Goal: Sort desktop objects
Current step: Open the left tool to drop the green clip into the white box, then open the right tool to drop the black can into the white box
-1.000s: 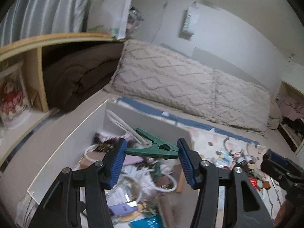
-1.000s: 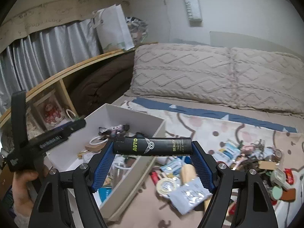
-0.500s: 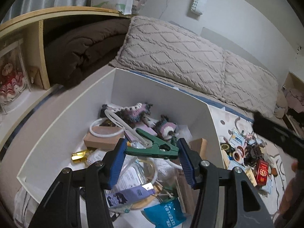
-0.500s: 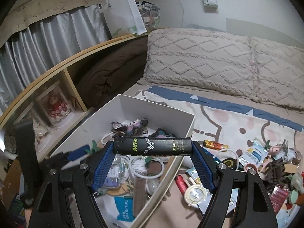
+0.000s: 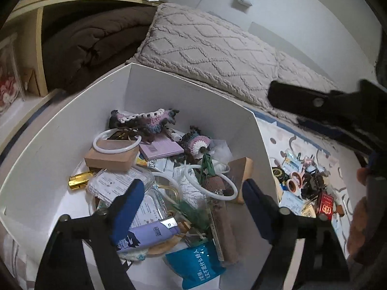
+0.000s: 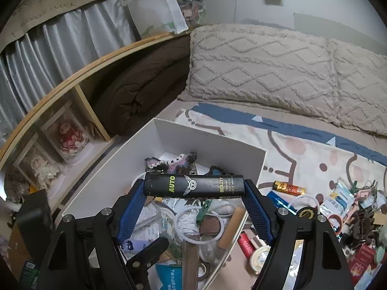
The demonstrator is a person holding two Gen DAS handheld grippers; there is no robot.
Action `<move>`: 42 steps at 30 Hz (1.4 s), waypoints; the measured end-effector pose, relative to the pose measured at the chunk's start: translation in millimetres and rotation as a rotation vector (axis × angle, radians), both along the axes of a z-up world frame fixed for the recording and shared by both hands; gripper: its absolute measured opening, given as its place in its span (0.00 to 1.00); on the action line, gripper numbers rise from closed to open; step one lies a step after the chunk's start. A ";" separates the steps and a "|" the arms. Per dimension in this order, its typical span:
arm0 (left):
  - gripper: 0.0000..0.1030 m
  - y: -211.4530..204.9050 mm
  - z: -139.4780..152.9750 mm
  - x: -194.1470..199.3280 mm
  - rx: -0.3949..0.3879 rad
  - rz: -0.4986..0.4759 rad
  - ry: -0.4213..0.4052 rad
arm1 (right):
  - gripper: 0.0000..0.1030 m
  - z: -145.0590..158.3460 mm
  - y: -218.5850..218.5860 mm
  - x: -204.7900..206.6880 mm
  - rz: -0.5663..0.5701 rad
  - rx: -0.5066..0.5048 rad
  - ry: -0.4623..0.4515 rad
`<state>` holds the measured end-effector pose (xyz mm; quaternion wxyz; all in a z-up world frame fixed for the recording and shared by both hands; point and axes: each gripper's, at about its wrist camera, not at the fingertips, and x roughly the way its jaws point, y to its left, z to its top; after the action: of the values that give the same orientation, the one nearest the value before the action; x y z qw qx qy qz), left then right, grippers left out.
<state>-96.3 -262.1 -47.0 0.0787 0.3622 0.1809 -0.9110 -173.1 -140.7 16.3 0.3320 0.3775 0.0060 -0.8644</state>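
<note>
Left claw (image 5: 191, 207): jaws just spread, empty; green clip (image 5: 207, 166) dropped into white box (image 5: 193, 101).
Right claw (image 6: 193, 207): clenched on black tube (image 6: 193, 185), over box.
Left to do: loose pile (image 6: 338, 207) on bed.

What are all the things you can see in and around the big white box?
white cardboard box: one, white, on the bed, full of clutter
green plastic clip: one, green, in the box, on the pile
white plastic rings: at least two, white, in the box
tan wooden block: one, tan, in the box, under a ring
purple lighter: one, purple, box front
black cylindrical tube: one, black, above the box
beige textured pillows: two, beige, behind the box
left tongs: open, empty, over the box
right tongs: clamped on the tube's ends
</note>
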 end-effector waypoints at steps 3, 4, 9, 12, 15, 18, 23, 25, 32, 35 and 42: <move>0.81 -3.2 1.5 3.4 -0.007 0.023 0.001 | 0.77 -6.0 -5.7 -4.4 -0.003 0.020 -0.015; 0.81 -4.6 2.2 4.9 -0.008 0.031 0.002 | 0.77 -7.6 -7.4 -5.5 -0.002 0.024 -0.020; 0.81 -13.1 5.2 14.9 -0.037 0.091 -0.002 | 0.77 -18.7 -15.8 -15.5 -0.004 0.049 -0.055; 0.81 -16.9 7.4 23.2 -0.057 0.119 -0.001 | 0.77 -26.2 -21.8 -23.3 0.001 0.065 -0.080; 0.82 -16.4 11.8 29.5 -0.087 0.136 -0.002 | 0.77 -33.7 -31.1 -31.2 0.001 0.087 -0.102; 0.82 -18.8 16.5 36.1 -0.096 0.153 0.011 | 0.77 -42.0 -41.4 -40.4 -0.003 0.117 -0.115; 0.82 -18.9 27.3 44.6 -0.133 0.182 0.035 | 0.77 -54.0 -54.2 -59.3 -0.025 0.159 -0.134; 0.82 -18.5 31.4 47.1 -0.135 0.186 0.049 | 0.77 -57.5 -58.1 -66.2 -0.031 0.174 -0.138; 0.82 -15.1 40.5 50.6 -0.131 0.177 0.087 | 0.77 -70.5 -67.4 -88.6 -0.075 0.197 -0.195; 0.82 -16.3 40.6 50.2 -0.146 0.188 0.078 | 0.77 -68.7 -64.3 -95.9 -0.111 0.160 -0.229; 0.82 -19.6 40.6 55.3 -0.147 0.210 0.075 | 0.97 -73.4 -54.0 -100.6 -0.153 0.072 -0.287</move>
<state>-41.0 -281.7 -6.4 0.1933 0.3003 0.1532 -0.9214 -273.7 -194.7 -57.2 0.2491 0.5081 -0.0391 -0.8236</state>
